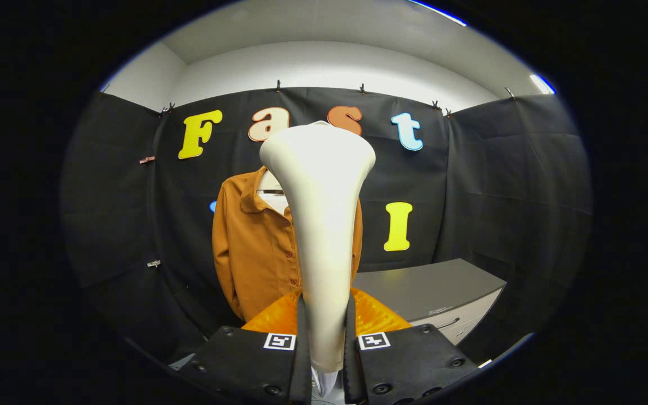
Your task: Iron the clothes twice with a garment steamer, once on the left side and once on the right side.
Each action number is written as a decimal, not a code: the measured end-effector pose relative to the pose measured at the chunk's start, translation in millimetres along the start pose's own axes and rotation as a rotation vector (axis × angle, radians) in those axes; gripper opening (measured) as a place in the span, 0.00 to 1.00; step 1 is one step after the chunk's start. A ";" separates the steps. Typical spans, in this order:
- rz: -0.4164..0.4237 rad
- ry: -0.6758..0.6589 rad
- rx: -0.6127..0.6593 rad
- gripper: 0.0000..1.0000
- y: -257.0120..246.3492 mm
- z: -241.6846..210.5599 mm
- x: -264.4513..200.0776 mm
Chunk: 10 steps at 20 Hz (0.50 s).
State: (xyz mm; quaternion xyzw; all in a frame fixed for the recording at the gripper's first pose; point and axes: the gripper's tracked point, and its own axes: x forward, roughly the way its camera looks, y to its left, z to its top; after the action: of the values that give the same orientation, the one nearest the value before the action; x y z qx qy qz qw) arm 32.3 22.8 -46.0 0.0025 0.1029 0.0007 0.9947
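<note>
- Gripper: clenched on garment steamer, 2 fingers pressing its handle.
- Garment steamer: upright, head flaring above the fingers.
- Brown shirt: hanging beyond steamer.
- Grey cabinet: beside shirt.

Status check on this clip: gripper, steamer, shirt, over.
Gripper shut on steamer, handle between fingers, head up. Shirt hangs beyond, steamer head not on it yet. Cabinet beside shirt, off the path.
</note>
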 end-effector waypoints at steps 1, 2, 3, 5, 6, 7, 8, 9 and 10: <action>0.003 -0.001 0.000 0.26 0.5 -0.3 0.6; 0.007 -0.002 0.001 0.26 1.1 -0.4 1.4; 0.010 -0.003 -0.001 0.26 1.0 0.1 1.9; 0.014 -0.004 -0.002 0.26 1.5 0.4 2.3; 0.017 -0.004 -0.003 0.26 2.4 0.8 2.6; 0.021 -0.004 -0.003 0.26 2.5 1.1 3.5; 0.025 -0.006 -0.003 0.26 3.6 1.1 4.8; 0.029 -0.008 -0.006 0.26 4.5 2.5 6.4; 0.033 -0.011 -0.009 0.26 5.7 3.2 8.3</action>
State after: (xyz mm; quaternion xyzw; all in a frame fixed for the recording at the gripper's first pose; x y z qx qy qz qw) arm 41.1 28.5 -44.5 -0.0005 0.0973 0.0174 0.9951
